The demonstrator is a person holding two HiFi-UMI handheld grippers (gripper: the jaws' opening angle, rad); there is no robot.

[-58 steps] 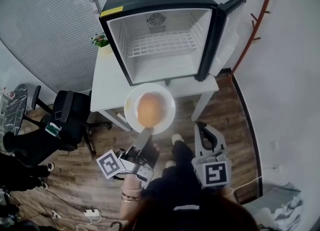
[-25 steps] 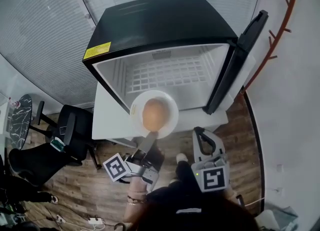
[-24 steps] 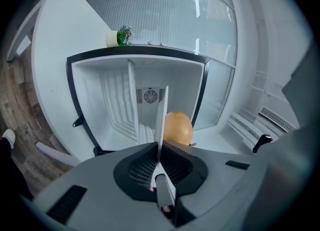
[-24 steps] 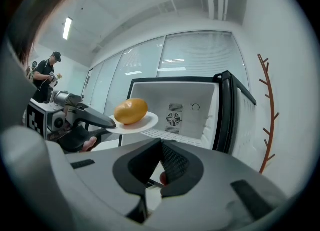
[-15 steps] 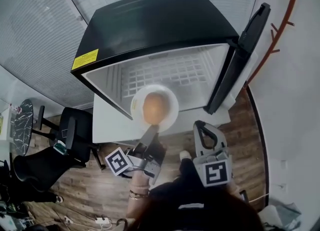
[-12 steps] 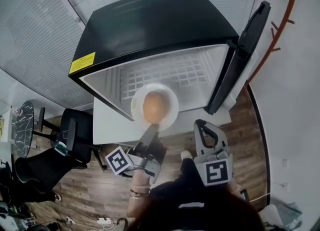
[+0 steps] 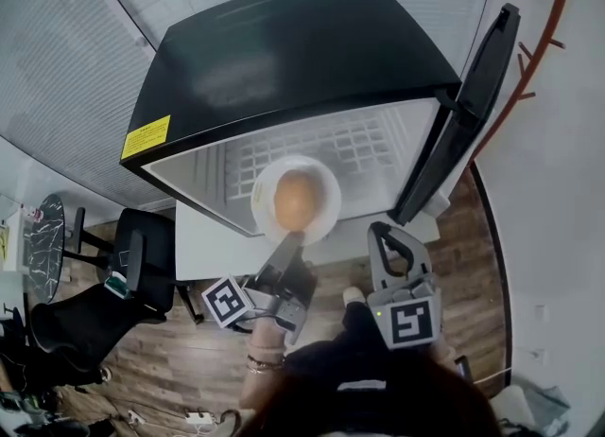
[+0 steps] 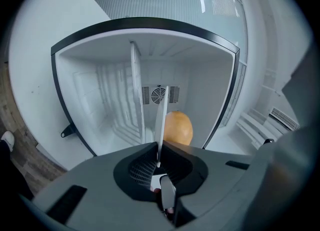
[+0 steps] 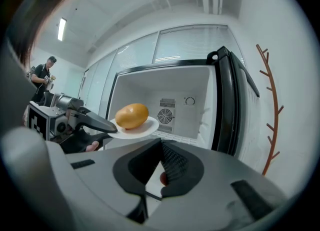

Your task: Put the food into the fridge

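Head view: your L gripper [image 7: 290,239] is clamped on the plate [image 7: 261,201] rim, food [image 7: 296,199] on top, at the fridge [image 7: 284,57] mouth w/ the shelf [image 7: 371,147] straight ahead. R gripper [image 7: 386,233] is closed, empty, nearer you.

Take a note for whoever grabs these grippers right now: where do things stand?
Left claw: shut on the rim of the white plate, orange-yellow food riding on it.
Right claw: shut, empty.
Fridge: door open, plate held at its mouth, not set down.
To do: set the plate inside, release, close the door.
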